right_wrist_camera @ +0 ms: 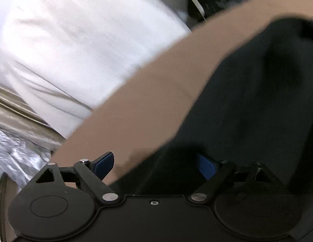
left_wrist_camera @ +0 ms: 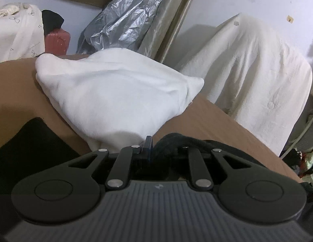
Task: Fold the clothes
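Note:
A black garment lies on the brown table. In the left wrist view my left gripper is shut on a bunched edge of the black garment, with only one blue pad showing beside the cloth. More black cloth lies at the left. A folded white garment sits on the table just beyond the left gripper. My right gripper is open, its blue pads spread wide over the garment's near edge. The right wrist view is motion-blurred.
A white-draped object stands beyond the table's right edge, also seen in the right wrist view. Silver plastic sheeting, a red suitcase and another white-covered item stand at the back. Clutter lies on the floor at right.

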Demonstrator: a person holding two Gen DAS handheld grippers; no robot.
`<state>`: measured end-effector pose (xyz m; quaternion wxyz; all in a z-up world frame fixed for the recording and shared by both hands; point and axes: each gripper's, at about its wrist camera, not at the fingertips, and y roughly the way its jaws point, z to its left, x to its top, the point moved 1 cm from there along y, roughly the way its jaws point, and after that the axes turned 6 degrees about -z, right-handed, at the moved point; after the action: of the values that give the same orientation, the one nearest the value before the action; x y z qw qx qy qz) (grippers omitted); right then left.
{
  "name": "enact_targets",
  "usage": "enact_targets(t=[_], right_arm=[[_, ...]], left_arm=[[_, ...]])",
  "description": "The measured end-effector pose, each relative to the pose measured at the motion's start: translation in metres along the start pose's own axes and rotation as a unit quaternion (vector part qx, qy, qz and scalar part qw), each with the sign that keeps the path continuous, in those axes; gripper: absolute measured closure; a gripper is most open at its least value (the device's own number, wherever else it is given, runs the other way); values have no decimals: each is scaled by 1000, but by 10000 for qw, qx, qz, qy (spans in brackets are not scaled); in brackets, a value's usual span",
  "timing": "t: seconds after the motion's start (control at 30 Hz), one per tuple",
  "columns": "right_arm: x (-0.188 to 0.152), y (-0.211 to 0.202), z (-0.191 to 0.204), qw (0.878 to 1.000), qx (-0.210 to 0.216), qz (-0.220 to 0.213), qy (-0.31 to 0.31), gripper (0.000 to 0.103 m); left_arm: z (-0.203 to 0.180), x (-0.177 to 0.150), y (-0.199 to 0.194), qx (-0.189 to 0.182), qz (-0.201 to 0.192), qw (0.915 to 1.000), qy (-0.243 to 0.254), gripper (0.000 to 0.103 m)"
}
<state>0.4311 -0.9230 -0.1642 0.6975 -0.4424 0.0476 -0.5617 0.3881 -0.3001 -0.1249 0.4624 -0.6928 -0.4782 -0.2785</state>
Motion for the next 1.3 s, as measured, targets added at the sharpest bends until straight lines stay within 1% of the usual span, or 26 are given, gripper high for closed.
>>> enact_targets(t=[0.03,0.07,0.1,0.13,0.2,0.3,0.33,0.43,0.47,0.5,0.57,0.6,0.67,0.7,0.77,0.83,0.9,0.93,1.0,1.03,1.07,1.1,1.17,1.2,1.27,1.3], right_arm=[[-6,7,3,9996,-261,15,-87,21],[-12,11,9,9980,-452,14,-434,61],[-18,15,15,9949,-641,12,-780,85],[-24,18,21,9902,-823,0,-1127,86],[-35,0,43,9768,-812,-528,-1910,90],[-52,-60,75,9545,-115,-1336,-2662,90],[-59,-87,80,9522,203,-1480,-2666,90],[-95,-158,72,9530,991,-1588,-2383,91],[-111,-177,66,9541,1204,-1571,-2247,91],[-134,-194,52,9564,1404,-1447,-2115,91],[-176,-205,32,9586,1538,-1094,-2130,91],[-199,-199,21,9590,1285,-866,-2375,91],[-246,-187,-3,9547,775,-405,-2845,91],[-261,-179,-23,9551,555,-184,-2903,91],[-278,-164,-45,9625,394,57,-2682,91],[-277,-166,-47,9659,498,-53,-2541,92],[-270,-177,-29,9606,679,-301,-2677,92],[-267,-186,-18,9560,794,-484,-2781,92],[-264,-203,-4,9459,866,-822,-3017,92],[-263,-212,2,9406,864,-965,-3140,92],[-263,-216,5,9356,756,-971,-3310,92],[-266,-216,4,9288,581,-919,-3542,92],[-272,-203,-1,9183,164,-723,-3890,93],[-274,-193,-2,9138,-42,-592,-4018,93],[-285,-188,-23,9120,-285,-389,-4073,94],[-286,-187,-26,9138,-279,-382,-4035,94]], left_arm=[[-3,0,-1,16,-98,9999,122,89],[-7,1,-2,24,-210,9994,271,89],[-9,2,-4,23,-298,9990,347,89],[-10,5,-6,15,-365,9987,360,89],[-11,11,-11,-2,-499,9980,385,89],[-7,23,-21,81,-702,9968,371,89],[-1,30,-27,204,-769,9963,323,89],[25,53,-66,821,-1133,9894,379,89],[36,62,-83,905,-1180,9884,319,89],[46,69,-96,833,-1044,9907,246,89],[66,72,-110,798,-384,9957,261,89],[78,65,-114,886,-83,9959,142,89],[106,39,-117,1181,429,9911,-433,89],[122,24,-117,1320,692,9852,-844,89],[140,8,-114,1550,1014,9757,-1168,89],[134,17,-120,1456,697,9817,-1006,89],[107,34,-138,1264,7,9908,-485,89],[92,41,-150,1190,-342,9921,-207,89],[65,46,-183,1224,-935,9879,201,88],[55,45,-199,1320,-1146,9839,378,84],[47,43,-212,1487,-1274,9788,603,75],[46,39,-215,1748,-1197,9740,810,68],[56,30,-209,2315,-810,9629,1122,68],[67,27,-202,2511,-537,9606,1063,69],[113,24,-185,2605,151,9652,173,71],[136,22,-182,2553,321,9655,-387,71]])
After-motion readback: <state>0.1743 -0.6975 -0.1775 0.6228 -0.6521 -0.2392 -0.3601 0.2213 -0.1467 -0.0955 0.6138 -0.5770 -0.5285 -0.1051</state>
